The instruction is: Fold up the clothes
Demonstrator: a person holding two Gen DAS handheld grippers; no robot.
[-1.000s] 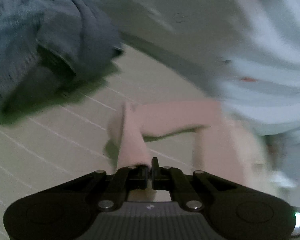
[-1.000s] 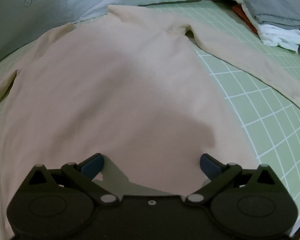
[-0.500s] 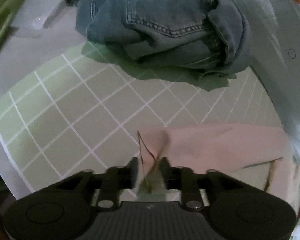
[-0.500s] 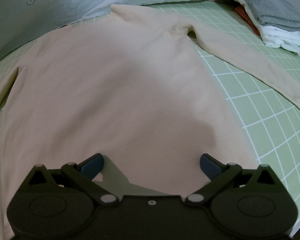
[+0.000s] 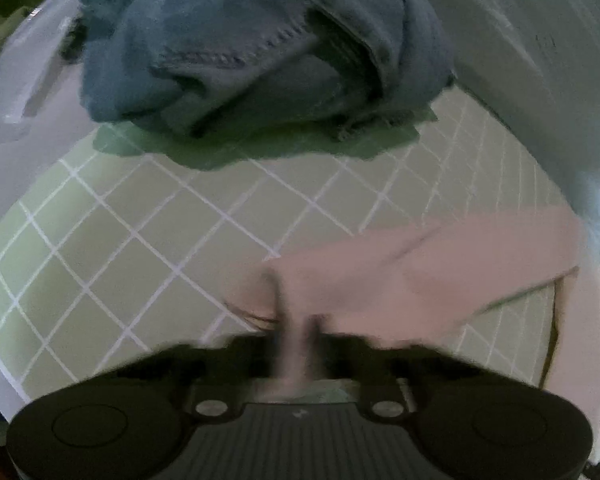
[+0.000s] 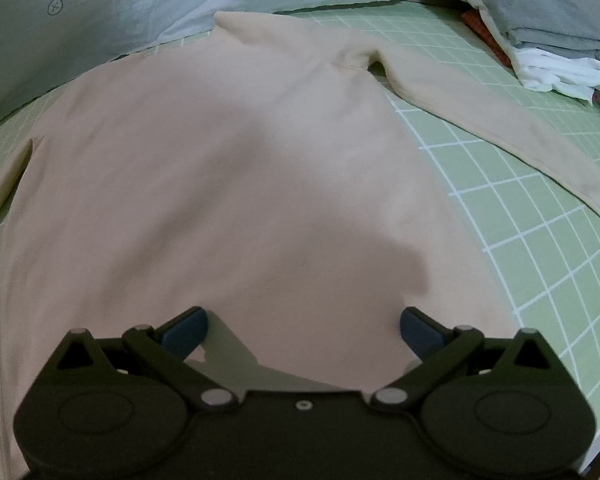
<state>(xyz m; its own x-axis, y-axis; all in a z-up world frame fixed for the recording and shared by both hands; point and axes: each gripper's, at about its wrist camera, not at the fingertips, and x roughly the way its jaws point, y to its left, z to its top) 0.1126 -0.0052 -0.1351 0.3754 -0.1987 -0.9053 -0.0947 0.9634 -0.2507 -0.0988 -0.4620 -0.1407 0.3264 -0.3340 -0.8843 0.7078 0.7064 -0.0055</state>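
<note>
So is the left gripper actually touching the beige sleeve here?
Touching. The left wrist view, though blurred, shows the left gripper shut on the beige sleeve, with cloth pinched up between its fingers at the cuff end.

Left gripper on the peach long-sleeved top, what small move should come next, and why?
Probably carry the sleeve end inward across the body. The left gripper looks shut on the sleeve of the peach long-sleeved top, which lies spread flat on the green checked sheet, while the right gripper hangs open.
</note>
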